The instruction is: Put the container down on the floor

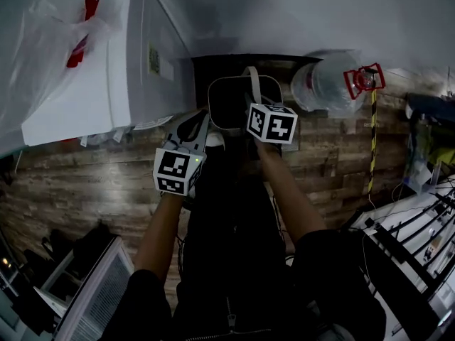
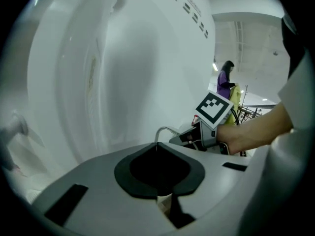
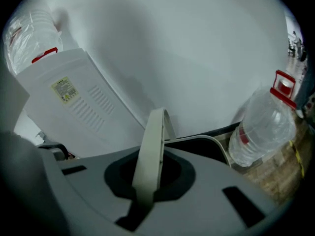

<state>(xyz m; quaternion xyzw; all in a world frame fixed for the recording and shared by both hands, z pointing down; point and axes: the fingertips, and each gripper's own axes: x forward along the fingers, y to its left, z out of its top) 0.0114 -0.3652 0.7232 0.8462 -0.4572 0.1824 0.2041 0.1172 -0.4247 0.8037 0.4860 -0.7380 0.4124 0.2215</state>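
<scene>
The container (image 1: 234, 104) is a dark bin with a pale rim and a pale hoop handle (image 1: 250, 77), seen from above near the wall's foot. In the right gripper view the handle (image 3: 150, 151) runs up through the jaws of my right gripper (image 3: 147, 183), which is shut on it. In the head view the right gripper (image 1: 253, 105) is over the bin's rim, with its marker cube behind. My left gripper (image 1: 201, 125) is just left of the bin. Its jaws (image 2: 158, 181) look shut with nothing between them. I cannot tell whether the bin touches the floor.
A white appliance (image 1: 106, 69) stands at the left with a plastic bag (image 1: 60, 34) on top. A large clear water bottle (image 1: 327, 84) with a red cap fitting lies right of the bin on the wooden floor (image 1: 85, 183). A yellow-black pole (image 1: 372, 141) and cluttered racks are at the right.
</scene>
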